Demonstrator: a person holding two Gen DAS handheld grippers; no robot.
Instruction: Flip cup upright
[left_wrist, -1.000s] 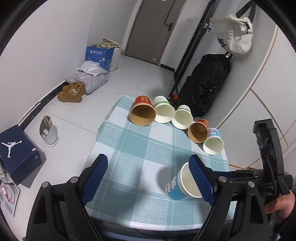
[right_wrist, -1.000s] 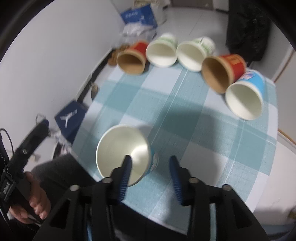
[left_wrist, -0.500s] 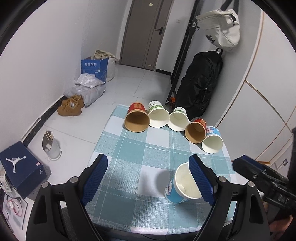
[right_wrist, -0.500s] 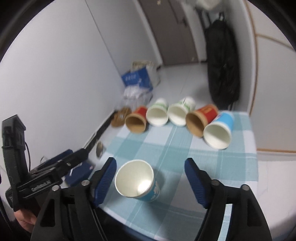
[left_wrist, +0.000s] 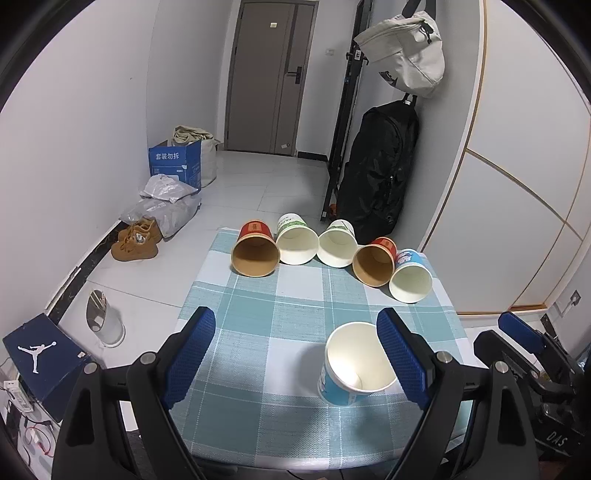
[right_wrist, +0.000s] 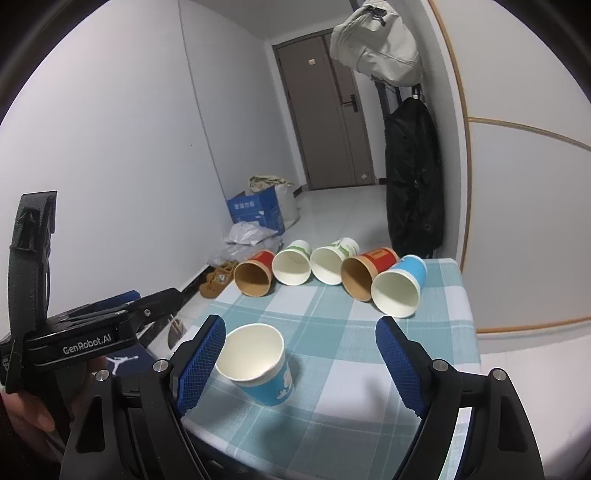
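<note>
A blue and white paper cup (left_wrist: 354, 363) stands upright near the front of the checked table; it also shows in the right wrist view (right_wrist: 258, 363). My left gripper (left_wrist: 295, 354) is open and empty, held back over the table's front edge, its right finger beside the cup. My right gripper (right_wrist: 301, 363) is open and empty, pulled back, with its left finger close to the cup. Several cups lie on their sides in a row at the far edge: a red one (left_wrist: 255, 251), a green-printed one (left_wrist: 296, 243), another blue one (left_wrist: 410, 277).
The small table has a teal checked cloth (left_wrist: 280, 332). A black bag (left_wrist: 376, 173) hangs by the wall at the back right. Boxes, bags and shoes (left_wrist: 135, 243) lie on the floor to the left. The other gripper shows at each view's side.
My right gripper let go of the blue cup, opened wide and drew back and up. The cup now stands upright. My left gripper also lifted back.
</note>
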